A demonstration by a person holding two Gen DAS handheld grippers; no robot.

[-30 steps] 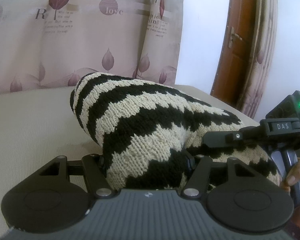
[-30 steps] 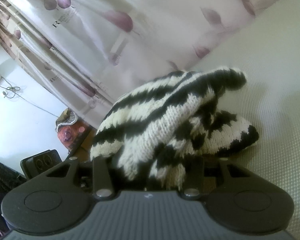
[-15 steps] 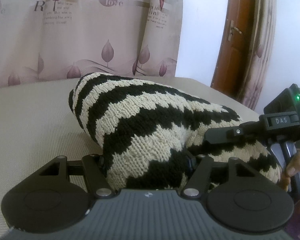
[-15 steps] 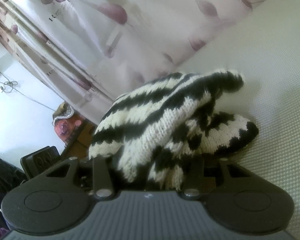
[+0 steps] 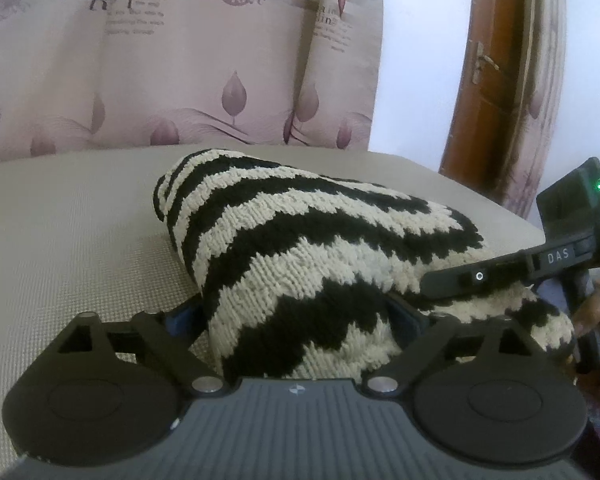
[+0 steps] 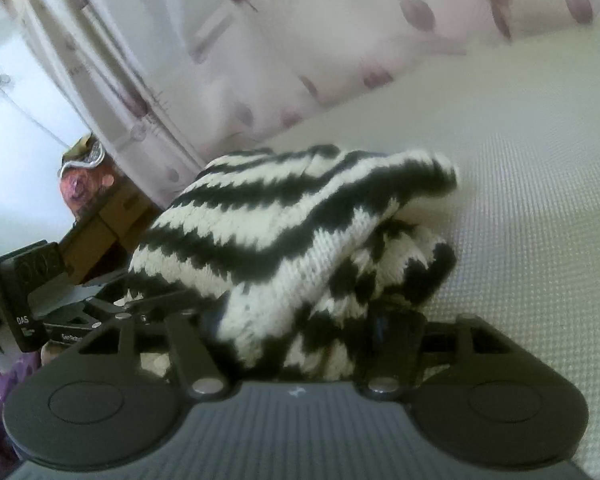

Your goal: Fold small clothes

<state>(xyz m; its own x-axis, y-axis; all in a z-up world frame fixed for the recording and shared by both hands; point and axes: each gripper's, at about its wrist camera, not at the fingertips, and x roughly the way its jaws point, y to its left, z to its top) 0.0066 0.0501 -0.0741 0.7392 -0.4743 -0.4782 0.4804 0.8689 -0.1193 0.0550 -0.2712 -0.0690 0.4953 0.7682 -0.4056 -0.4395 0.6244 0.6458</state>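
surface: beige woven mat (image 5: 60, 248) | on it: folded striped knit (image 5: 300, 264)

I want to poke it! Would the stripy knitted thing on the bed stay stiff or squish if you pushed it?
The stripy knit would probably squish: its thick, loose yarn slumps in soft folds on the beige surface. Lifted, it would likely droop. It seems unlikely to slide or roll, being fuzzy and lumpy.

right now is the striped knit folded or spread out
Folded: the striped knit lies doubled, its top layer over a lower one, on the bed.

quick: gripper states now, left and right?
Left gripper: jaws opening, knit between them, left pad clear.
Right gripper: jaws opening, knit between them, contact unclear.
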